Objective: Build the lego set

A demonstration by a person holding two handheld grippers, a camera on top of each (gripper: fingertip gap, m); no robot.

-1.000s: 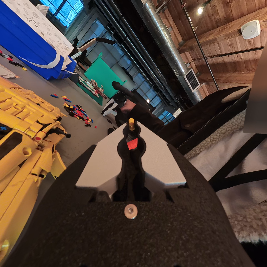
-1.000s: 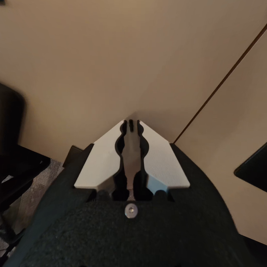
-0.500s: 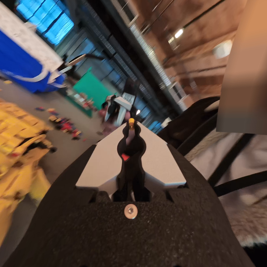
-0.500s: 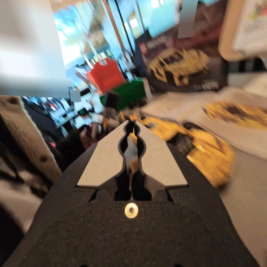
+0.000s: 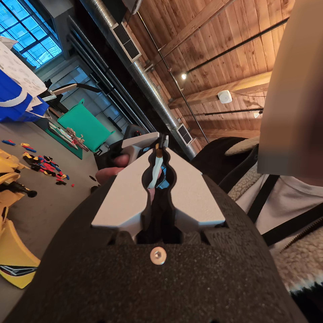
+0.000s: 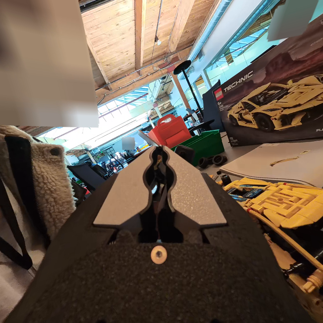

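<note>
Car body (image 6: 272, 206) looks mostly built, but loose pieces (image 5: 45, 164) still litter the worktop (image 5: 57, 201). My left gripper (image 5: 160, 152) pinches a tan pin (image 5: 158, 153); right gripper (image 6: 160, 148) is pressed together on a small black piece (image 5: 162, 139).

Printed wording and numbers on dark set box (image 6: 272, 111)

Yellow car (image 6: 272, 206) and loose bricks (image 5: 46, 166) crowd table (image 5: 57, 206), grippers tip-to-tip

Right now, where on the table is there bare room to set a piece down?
Bare grey table lies between the yellow car model, the loose brick pile and the left gripper. It is crowded by the pile and, in the right wrist view, around the tyres and green bin.
</note>
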